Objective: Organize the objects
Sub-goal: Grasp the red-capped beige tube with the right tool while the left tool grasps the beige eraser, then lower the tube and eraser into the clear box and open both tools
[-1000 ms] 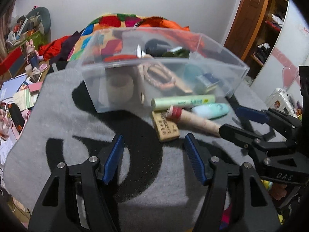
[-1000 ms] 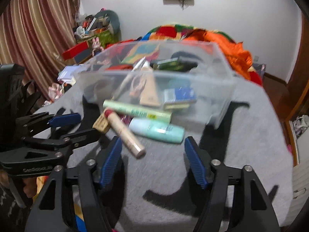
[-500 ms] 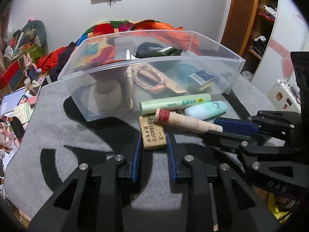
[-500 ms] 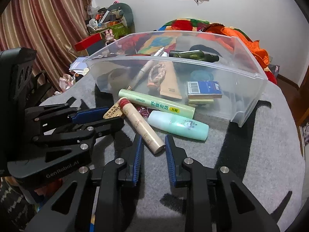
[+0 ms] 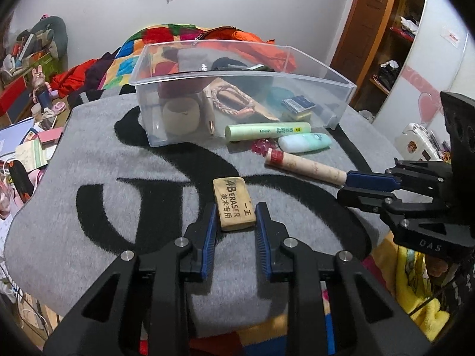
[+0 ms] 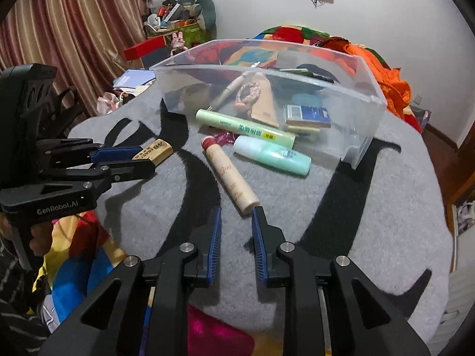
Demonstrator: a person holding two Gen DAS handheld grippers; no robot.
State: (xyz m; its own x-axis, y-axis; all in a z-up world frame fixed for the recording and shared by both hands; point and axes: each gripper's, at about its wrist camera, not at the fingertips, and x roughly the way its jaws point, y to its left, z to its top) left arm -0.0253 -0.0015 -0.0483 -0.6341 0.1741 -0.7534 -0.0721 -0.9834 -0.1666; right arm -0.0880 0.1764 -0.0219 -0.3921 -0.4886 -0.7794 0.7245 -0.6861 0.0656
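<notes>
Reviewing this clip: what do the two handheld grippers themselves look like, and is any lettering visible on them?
Both the left gripper and right gripper are matte black angular frames with silver screws and ribbed blue finger pads. White lettering: "GenRobot.AI" on the left, "DAS" on the right. No cables visible.

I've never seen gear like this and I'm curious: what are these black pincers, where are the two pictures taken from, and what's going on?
There is no robot here. A person holds a two-finger clamp in each hand, and each clamp has a wide-angle camera looking along its fingers. One picture is from the left gripper, the other from the right gripper; each also shows the other clamp at its edge. On the grey blanket stands a clear bin of odds and ends, with a green tube and a mint bottle in front of it. The left gripper is shut on an eraser. The right gripper appears shut on the end of a beige tube. Both sets of jaws have just been closing, and the right then eased slightly.
</notes>
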